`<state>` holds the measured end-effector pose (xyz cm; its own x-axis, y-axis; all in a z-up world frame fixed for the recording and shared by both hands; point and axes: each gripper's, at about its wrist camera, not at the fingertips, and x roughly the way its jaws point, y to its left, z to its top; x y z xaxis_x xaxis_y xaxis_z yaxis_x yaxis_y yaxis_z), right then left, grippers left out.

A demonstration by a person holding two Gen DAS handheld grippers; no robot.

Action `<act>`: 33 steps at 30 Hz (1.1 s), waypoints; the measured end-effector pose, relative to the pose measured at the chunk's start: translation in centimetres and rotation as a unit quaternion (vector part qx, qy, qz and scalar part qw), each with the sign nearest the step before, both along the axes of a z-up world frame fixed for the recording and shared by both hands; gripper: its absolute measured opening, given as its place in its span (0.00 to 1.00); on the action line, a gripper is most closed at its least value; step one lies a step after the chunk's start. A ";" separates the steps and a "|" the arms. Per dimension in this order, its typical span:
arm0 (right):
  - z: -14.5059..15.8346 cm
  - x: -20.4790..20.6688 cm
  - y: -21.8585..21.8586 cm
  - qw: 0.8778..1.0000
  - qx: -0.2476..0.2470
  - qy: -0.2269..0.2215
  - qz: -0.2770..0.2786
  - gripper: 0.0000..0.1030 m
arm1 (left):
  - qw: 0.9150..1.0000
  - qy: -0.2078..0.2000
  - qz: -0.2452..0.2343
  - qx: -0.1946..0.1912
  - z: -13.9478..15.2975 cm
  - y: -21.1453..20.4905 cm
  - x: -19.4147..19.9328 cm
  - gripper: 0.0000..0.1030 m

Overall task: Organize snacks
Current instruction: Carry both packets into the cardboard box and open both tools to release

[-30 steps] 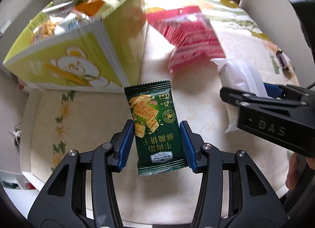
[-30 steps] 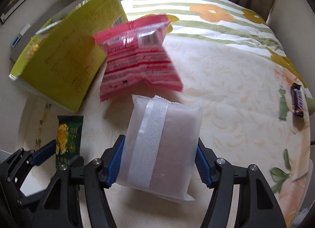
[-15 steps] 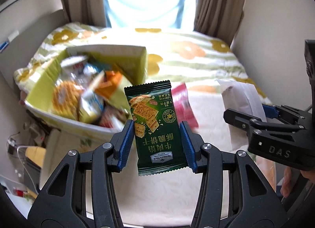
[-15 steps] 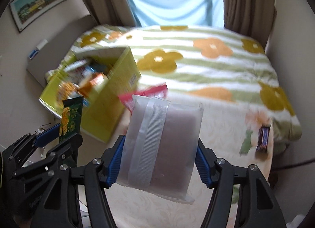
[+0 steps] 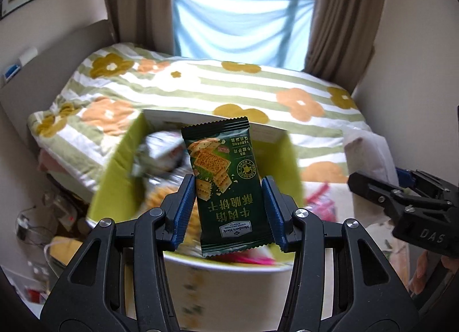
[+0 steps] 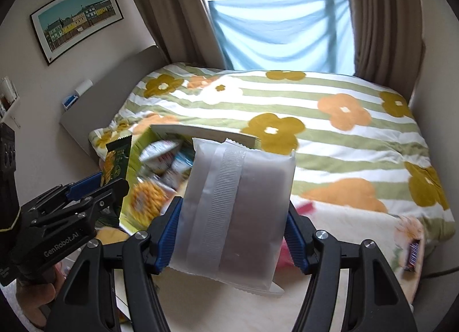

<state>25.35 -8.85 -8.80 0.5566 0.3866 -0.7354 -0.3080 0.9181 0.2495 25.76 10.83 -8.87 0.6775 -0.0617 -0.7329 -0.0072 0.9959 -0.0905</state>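
Bed [image 6: 330, 137]: striped floral cover, fills the background below the window; a small candy bar [image 6: 413, 254] lies near its right edge, well apart from the rest. Box [image 5: 120, 165]: yellow-green carton, open top, already crowded with blurred packets; in the left wrist view it sits directly under and beyond our left tongs, in the right view it sits to the left of our right tongs. White pack [image 6: 238, 211]: frosted pouch with a ribbed centre seam, clamped at both side edges by our right gripper [image 6: 232, 243], held upright in the air beside the box, not over it as far as we can judge. Green pack [image 5: 226, 188]: dark cracker packet with the print upside down, pinched at its lower half by our left gripper [image 5: 228, 214], upright, hanging above the box opening. Red packet [image 5: 321, 197]: only a sliver shows between box and right tongs. Step in hand, as we judge it: dropping both packs into the box. To do it well we lower the green pack until its bottom edge clears the near wall, aim at a gap among the packets, then part the tongs; we carry the white pack leftward over the opening before release, keeping the two tools from colliding.
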 end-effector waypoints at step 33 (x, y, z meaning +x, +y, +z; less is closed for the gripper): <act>-7.7 9.6 12.7 0.996 -0.010 0.090 -0.021 0.86 | 0.993 0.114 -0.030 0.007 -9.2 11.8 7.0 1.00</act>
